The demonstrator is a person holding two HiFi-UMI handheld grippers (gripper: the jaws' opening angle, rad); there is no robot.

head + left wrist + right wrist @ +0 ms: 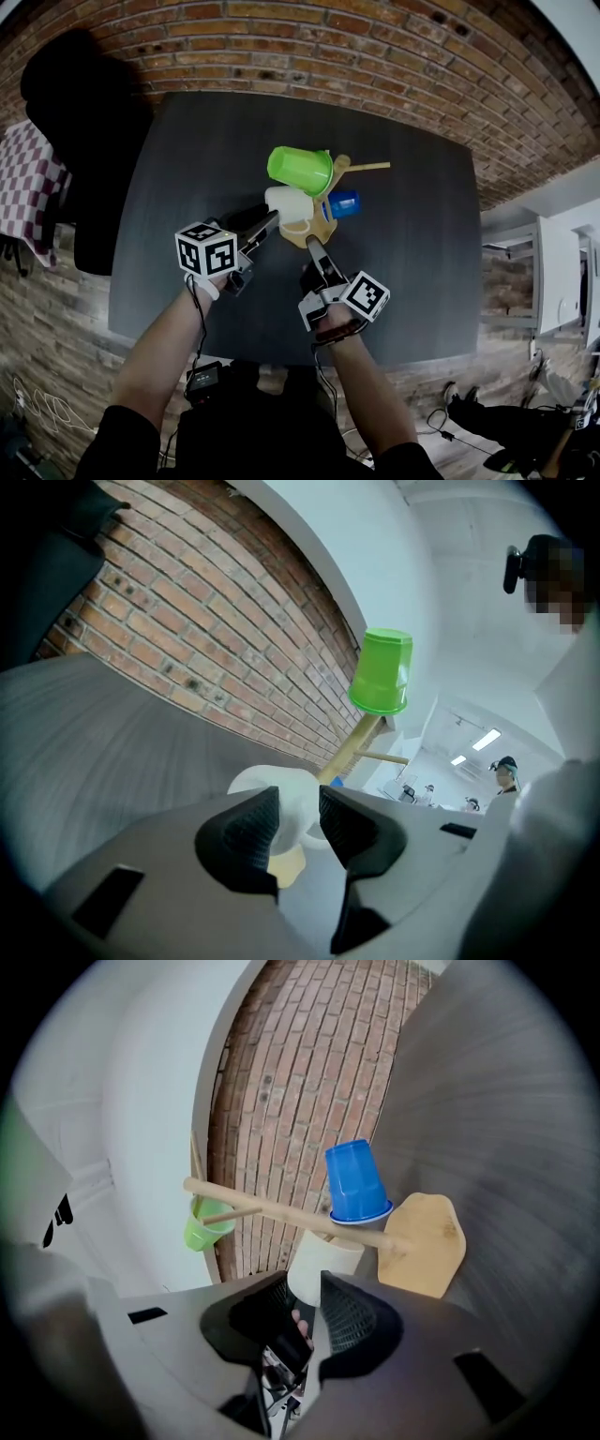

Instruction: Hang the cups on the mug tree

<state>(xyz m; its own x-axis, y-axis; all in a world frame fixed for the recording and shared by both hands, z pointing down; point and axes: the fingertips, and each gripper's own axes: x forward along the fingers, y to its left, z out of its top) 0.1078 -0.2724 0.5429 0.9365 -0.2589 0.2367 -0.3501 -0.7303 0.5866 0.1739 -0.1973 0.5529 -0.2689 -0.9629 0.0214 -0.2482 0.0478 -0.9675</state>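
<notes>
Logged in on the remote rig, here's where things sit. The tree (339,173) stands about mid table (412,281), a bit nearer the far edge than the near one. Its wooden base is flat on the top.

The green cup (300,170) is upside down on the top of the tree. The blue cup (343,203) hangs mouth-down off a peg on the right side, close to the stem. One bare peg sticks out toward the right edge of the table.

The white cup (289,204) is on the left side of the tree, tucked in just below the green one and above the base. My left claw (269,223) comes in from the near-left and is clamped on it. In the left gripper view the cup sits right between the black pads (251,832), with both pressed against it. I can't tell whether it's actually seated on a peg.

My right claw (313,246) points at the near side of the base, jaws parted and nothing in them. In its own view the white cup is just past the tips, not between them. The two claws are close together but not touching.

A brick wall (281,47) runs behind the far edge.
</notes>
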